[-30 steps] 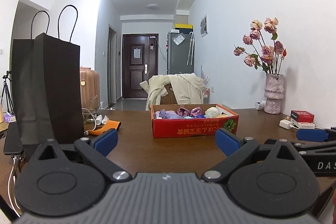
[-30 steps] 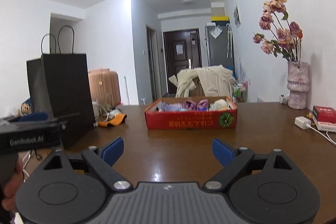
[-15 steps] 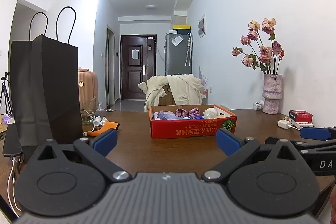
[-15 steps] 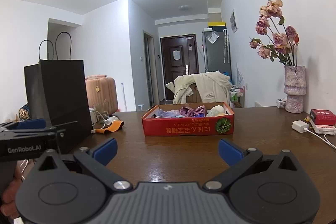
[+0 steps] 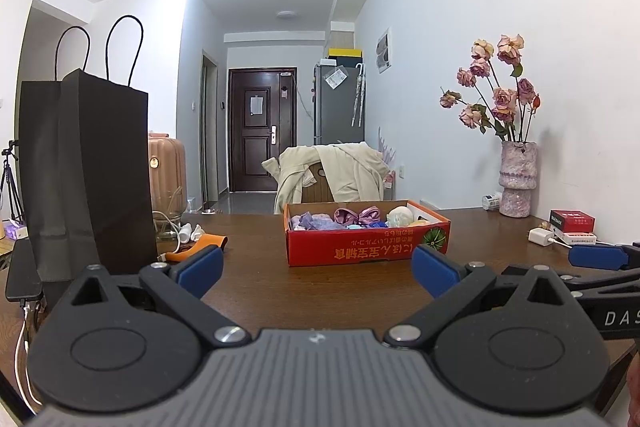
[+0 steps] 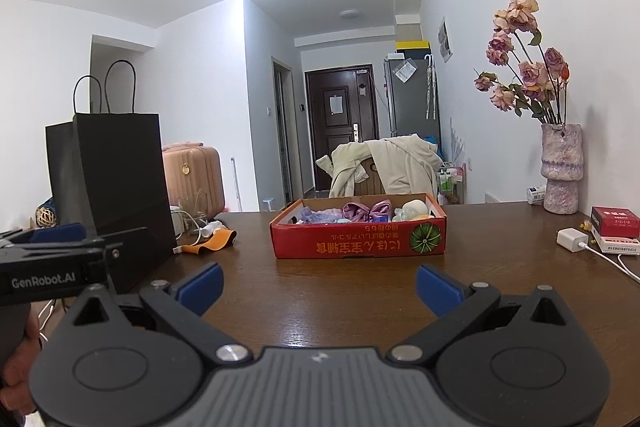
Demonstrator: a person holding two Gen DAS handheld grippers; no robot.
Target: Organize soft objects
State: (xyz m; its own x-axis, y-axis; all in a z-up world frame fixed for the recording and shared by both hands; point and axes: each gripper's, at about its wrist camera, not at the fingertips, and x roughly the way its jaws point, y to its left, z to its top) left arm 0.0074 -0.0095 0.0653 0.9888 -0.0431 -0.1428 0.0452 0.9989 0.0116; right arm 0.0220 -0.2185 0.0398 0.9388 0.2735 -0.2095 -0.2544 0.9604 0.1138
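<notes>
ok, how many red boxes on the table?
2. The big open red box holding soft things sits mid-table, ahead of both open grippers, left and right. A small red box sits at the table's right edge. The black bag may hide more.

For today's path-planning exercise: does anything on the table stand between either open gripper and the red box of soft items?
Nothing visible does. Bare tabletop runs from the right gripper and the left gripper to the red box. The black paper bag and the orange item lie left of that path.
</notes>
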